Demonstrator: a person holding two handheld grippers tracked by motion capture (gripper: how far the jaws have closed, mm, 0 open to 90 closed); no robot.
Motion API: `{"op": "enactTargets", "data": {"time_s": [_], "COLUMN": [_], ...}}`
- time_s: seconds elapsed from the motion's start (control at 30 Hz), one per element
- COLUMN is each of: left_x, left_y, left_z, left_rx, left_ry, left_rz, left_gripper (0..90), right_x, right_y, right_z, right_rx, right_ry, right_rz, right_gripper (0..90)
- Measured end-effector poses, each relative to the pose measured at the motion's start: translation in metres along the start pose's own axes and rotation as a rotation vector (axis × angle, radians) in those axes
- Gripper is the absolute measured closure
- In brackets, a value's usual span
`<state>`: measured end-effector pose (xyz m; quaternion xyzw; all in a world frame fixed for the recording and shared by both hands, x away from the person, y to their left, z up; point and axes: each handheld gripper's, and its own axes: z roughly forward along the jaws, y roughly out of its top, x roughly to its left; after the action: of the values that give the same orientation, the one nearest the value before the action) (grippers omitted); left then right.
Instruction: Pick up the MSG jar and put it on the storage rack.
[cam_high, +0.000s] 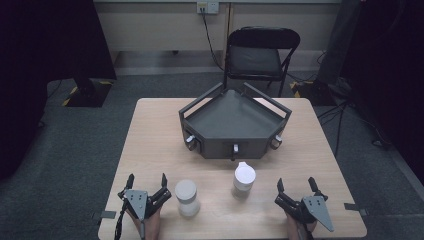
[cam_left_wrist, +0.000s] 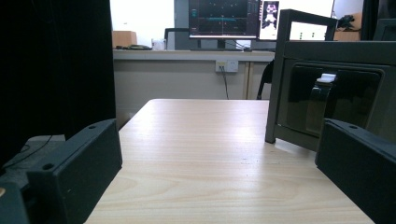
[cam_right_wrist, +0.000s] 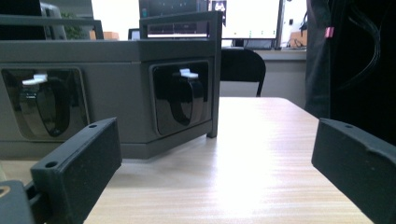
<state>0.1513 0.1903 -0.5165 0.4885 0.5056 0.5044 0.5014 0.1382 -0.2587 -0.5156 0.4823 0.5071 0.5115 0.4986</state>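
Observation:
A dark grey angular tray (cam_high: 227, 145) with corner posts and three front knobs stands at the middle back of the wooden table (cam_high: 150, 145). In front of it stand two white containers: a squat jar (cam_high: 186, 197) at left and a lidded bottle with a spout (cam_high: 244, 180) at right. My left gripper (cam_high: 146, 181) rests open near the front left edge, left of the jar. At the front right my right gripper (cam_high: 295, 183) is open too, right of the bottle. Nothing lies between either pair of jaws. The tray (cam_left_wrist: 327, 84) fills the right of the left gripper view, and the tray (cam_right_wrist: 112, 93) the left of the right gripper view.
A black folding chair (cam_high: 260, 55) stands behind the table's far edge. Dark stands and cables flank the table on the carpet. A desk with monitors (cam_left_wrist: 224, 18) lies beyond. Bare tabletop (cam_left_wrist: 201, 140) stretches ahead of the left gripper.

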Motion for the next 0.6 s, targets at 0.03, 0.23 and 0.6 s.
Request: {"op": "enactTargets", "data": {"time_s": [0.03,0.23,0.6], "left_x": [0.0002,-0.0011,-0.0013], "left_y": [0.0002,-0.0001,-0.0006], "left_z": [0.0001,0.0000,-0.0002], "left_rx": [0.001,0.000,-0.003], "left_ry": [0.001,0.004,0.002], "left_rz": [-0.004,0.004,0.010], "left_gripper": [0.0,0.0,0.0], "right_x": [0.0003,0.0003,0.0007], "right_y": [0.0001,0.0000,0.0000], "right_z": [-0.0001,-0.0001,-0.0002], "right_rx": [0.000,0.000,0.000], "right_ry": [-0.001,-0.002,-0.004], "right_rz": [0.001,0.002,0.001], "right_gripper": [0.2,0.0,0.0]}}
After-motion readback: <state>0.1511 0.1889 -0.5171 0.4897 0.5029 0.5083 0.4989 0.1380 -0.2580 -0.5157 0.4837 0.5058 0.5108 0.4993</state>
